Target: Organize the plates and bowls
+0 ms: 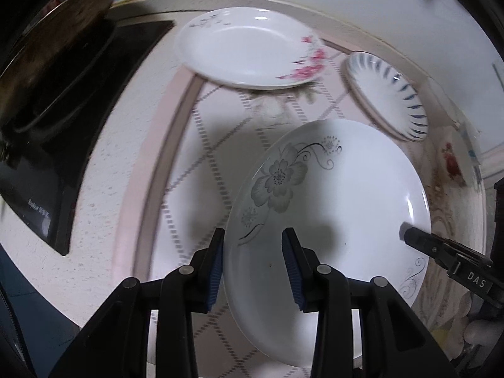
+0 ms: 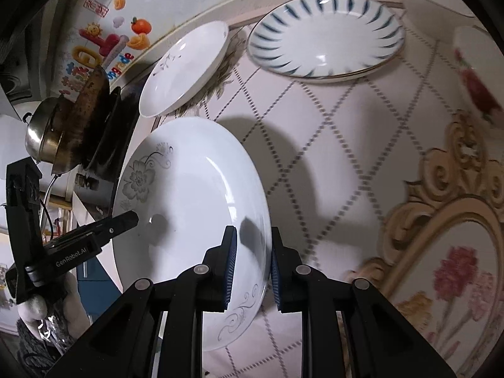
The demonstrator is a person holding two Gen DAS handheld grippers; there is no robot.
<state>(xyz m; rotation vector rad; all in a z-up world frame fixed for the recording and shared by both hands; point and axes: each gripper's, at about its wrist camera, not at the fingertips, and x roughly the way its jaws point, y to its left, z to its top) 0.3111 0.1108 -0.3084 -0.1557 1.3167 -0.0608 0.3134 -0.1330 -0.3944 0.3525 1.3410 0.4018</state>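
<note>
A white plate with grey flowers (image 1: 340,195) is held tilted above the table by both grippers. My left gripper (image 1: 253,267) straddles its left rim, one finger on each side. My right gripper (image 2: 250,267) straddles the opposite rim of the same plate (image 2: 189,195). The right gripper's finger shows in the left wrist view (image 1: 422,239), and the left gripper's finger shows in the right wrist view (image 2: 119,223). A white plate with pink flowers (image 1: 249,47) and a blue-striped plate (image 1: 387,94) lie farther back; both also show in the right wrist view, the white one (image 2: 186,69) and the striped one (image 2: 324,34).
The table has a pink diamond-patterned cloth (image 1: 220,145) with ornate floral borders (image 2: 456,252). A black induction cooker (image 1: 63,132) with a metal pot (image 2: 47,135) stands at the left. A wall with colourful stickers (image 2: 104,47) runs behind.
</note>
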